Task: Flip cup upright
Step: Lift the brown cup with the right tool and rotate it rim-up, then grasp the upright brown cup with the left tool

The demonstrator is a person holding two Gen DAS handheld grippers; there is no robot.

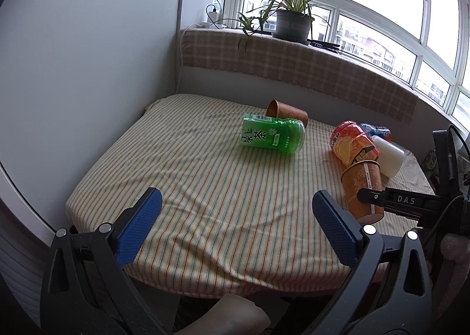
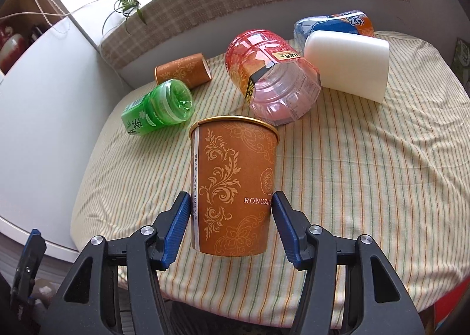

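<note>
brown paper cup [image 2: 233,188] upright, pinched by right tool [image 2: 232,225]; left tool [image 1: 236,219] wide apart, holding nothing.

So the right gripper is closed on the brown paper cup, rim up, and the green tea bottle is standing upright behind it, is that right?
Not quite. The green tea bottle is lying on its side on the striped cloth, as the right wrist view shows. The rest holds: the right gripper is closed on the brown paper cup, rim up.
</note>
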